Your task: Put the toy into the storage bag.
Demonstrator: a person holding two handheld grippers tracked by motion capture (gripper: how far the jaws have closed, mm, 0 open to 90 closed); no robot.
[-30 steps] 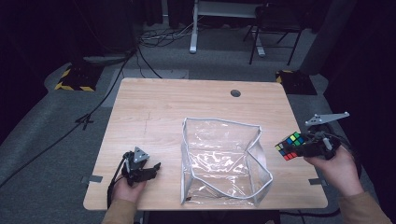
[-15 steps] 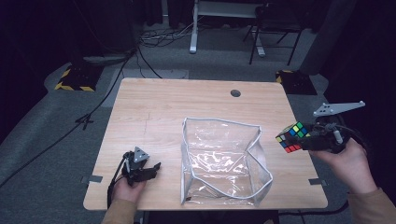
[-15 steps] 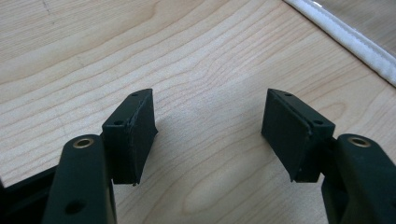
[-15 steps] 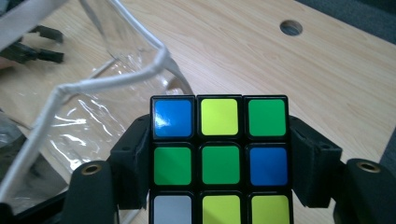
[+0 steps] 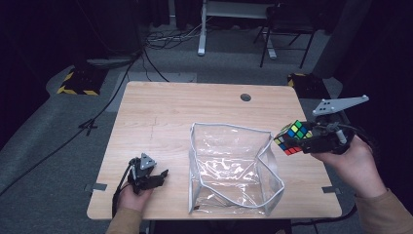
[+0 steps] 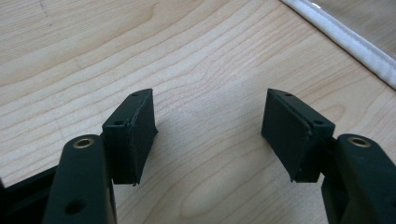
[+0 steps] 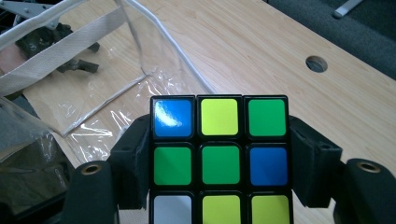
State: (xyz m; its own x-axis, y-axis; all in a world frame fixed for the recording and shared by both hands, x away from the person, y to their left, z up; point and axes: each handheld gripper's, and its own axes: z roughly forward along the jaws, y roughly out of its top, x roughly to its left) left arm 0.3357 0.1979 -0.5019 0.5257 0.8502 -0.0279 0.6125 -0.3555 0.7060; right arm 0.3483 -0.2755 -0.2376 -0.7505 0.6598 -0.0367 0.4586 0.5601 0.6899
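The right gripper (image 5: 311, 141) is holding a Rubik's cube (image 5: 291, 137) just beside the clear bag (image 5: 234, 170), not yet inside; left gripper (image 5: 155, 178) fingers are resting wide, empty.

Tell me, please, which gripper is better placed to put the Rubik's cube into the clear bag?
Right. The right gripper already clamps the Rubik's cube beside the clear bag's open top; the left gripper is open, low on the table, holding nothing.

A clear bag (image 5: 234, 170) stands on the table (image 5: 160, 112), near-centre. Left gripper (image 5: 157, 178) rests left of it; the right gripper (image 5: 298, 140) holds the cube (image 5: 292, 137) at its right.
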